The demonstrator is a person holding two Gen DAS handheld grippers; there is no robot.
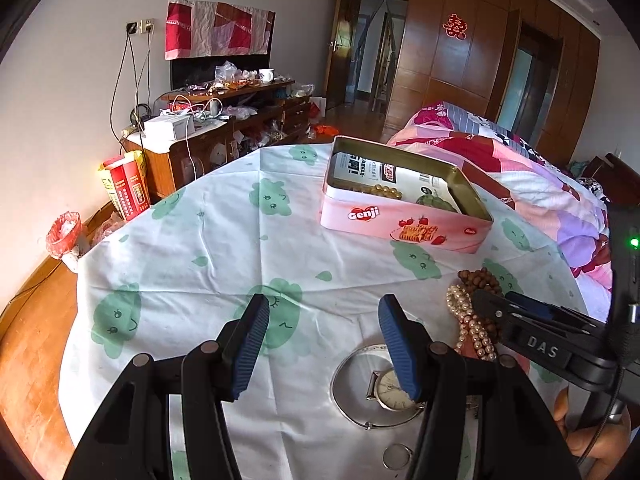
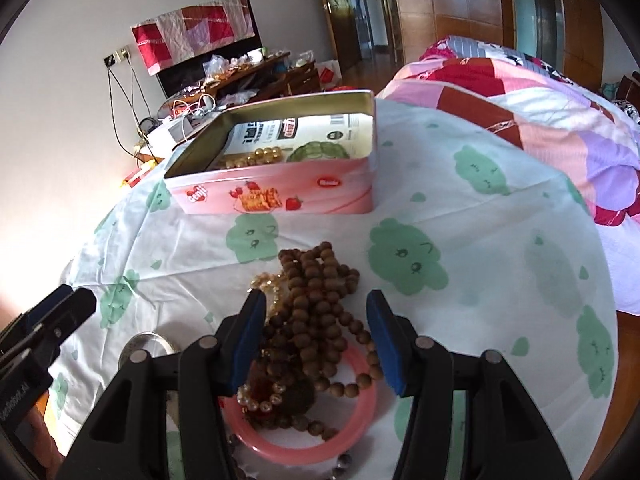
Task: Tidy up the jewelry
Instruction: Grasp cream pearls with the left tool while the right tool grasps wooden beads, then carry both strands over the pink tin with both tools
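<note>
Covering the table: cloth (image 1: 208,248), white with green clouds.
Tin (image 2: 276,196): open, far side, gold beads (image 2: 262,156) inside.
Left gripper (image 1: 324,344): jaws apart, empty, above a watch (image 1: 390,392).
Right gripper (image 2: 316,336): jaws apart, straddling brown beads (image 2: 320,300); pads not pressing.
Pink bangle (image 2: 352,436): under the beads.
Pearls (image 1: 468,320): beside them.

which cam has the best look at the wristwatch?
Left wrist. The wristwatch lies inside a thin silver bangle just behind the left gripper, dial partly hidden by one finger. The right wrist view shows no recognisable watch, only a round metal edge at its lower left.
</note>
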